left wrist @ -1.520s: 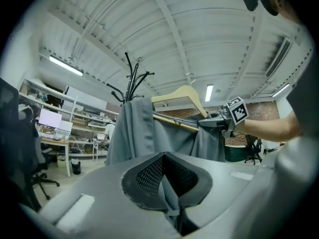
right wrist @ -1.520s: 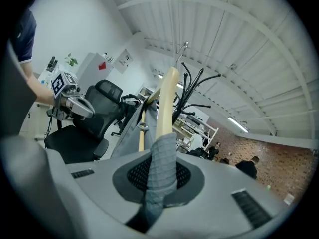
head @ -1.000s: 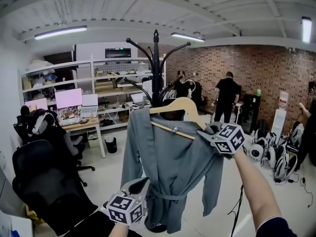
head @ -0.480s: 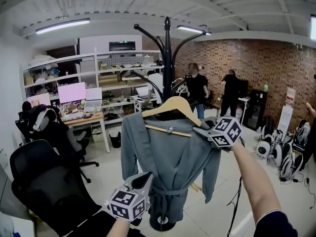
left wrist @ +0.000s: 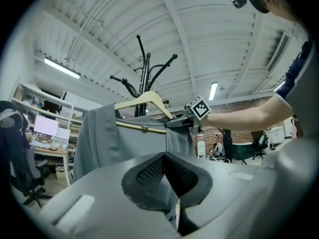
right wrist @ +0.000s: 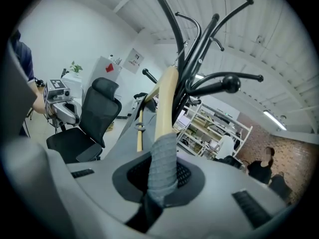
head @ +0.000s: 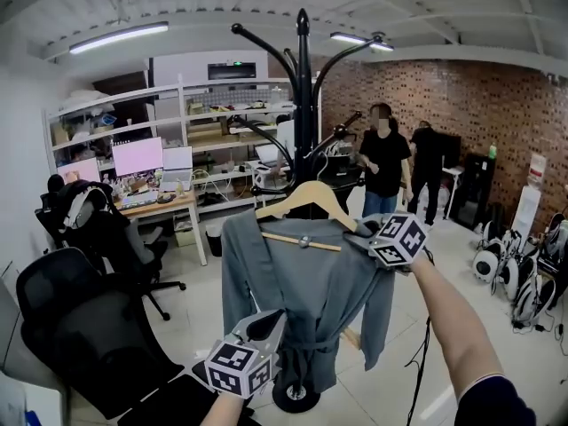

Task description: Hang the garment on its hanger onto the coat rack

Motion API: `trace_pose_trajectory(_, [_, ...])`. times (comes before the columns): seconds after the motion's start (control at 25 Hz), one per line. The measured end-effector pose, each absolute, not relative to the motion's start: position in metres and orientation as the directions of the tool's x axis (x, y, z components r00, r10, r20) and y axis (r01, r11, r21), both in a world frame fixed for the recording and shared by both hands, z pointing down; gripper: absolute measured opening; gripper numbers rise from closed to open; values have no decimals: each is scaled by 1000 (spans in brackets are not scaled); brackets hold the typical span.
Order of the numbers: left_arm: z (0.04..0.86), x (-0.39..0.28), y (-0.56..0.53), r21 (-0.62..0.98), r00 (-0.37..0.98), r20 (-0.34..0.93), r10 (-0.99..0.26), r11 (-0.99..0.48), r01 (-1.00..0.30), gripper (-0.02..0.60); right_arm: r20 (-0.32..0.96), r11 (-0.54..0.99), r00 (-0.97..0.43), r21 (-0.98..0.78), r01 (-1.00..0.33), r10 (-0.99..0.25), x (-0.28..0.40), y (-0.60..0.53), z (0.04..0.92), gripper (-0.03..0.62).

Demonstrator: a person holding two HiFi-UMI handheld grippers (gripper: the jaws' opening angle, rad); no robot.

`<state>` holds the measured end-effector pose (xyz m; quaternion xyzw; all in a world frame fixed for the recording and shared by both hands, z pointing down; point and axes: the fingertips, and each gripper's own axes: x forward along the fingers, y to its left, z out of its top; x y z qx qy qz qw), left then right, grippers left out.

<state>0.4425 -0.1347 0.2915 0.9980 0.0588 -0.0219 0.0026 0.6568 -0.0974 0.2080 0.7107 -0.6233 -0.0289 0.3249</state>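
Garment [head: 302, 282], grey, draped over wooden hanger [head: 306, 204] and held up in front of black coat rack [head: 303, 105], off the right end of the desk [head: 164, 207]. Right gripper [head: 362, 231] at the hanger's right tip. Seen plainly only in right gripper view: jaws pressed onto that tip through the grey shoulder cloth, pale wood running up close beside the rack's pole and knobbed arms. Left gripper [head: 269, 324] low, at the hem. Seen only in left gripper view: pads closed to a wedge, pinching a fold of the grey fabric, with the other gripper's marker cube beyond at the hanger's end. Seen only in head view: round base [head: 297, 398] of the rack on the floor under the hem, and two people [head: 383, 158] standing behind. Hanger's hook lost against the dark pole in all views; whether on an arm or not, cannot tell.
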Motion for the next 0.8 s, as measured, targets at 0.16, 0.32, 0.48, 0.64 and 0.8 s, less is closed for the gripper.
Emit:
trace_pose_trajectory(0.16, [296, 444, -144, 16, 996, -38, 86, -996, 87, 0, 397, 26, 190, 478, -878, -898, 665, -110, 231, 31])
trace_pose_trajectory(0.32, [294, 446, -152, 18, 997, -39, 63, -998, 64, 0, 410, 62, 154, 466, -883, -899, 666, -123, 238, 32])
trace_pose_trajectory(0.48, [296, 449, -155, 21, 998, -38, 48, -999, 49, 0, 420, 92, 119, 449, -889, -900, 667, -132, 245, 36])
trace_pose_trajectory(0.64, [307, 450, -150, 21, 999, -34, 39, -999, 39, 0, 436, 108, 113, 450, -886, -893, 670, -128, 268, 53])
trace_pose_trajectory(0.8, [317, 450, -139, 25, 999, -19, 31, -999, 32, 0, 437, 103, 118, 449, -888, -892, 671, -120, 286, 73])
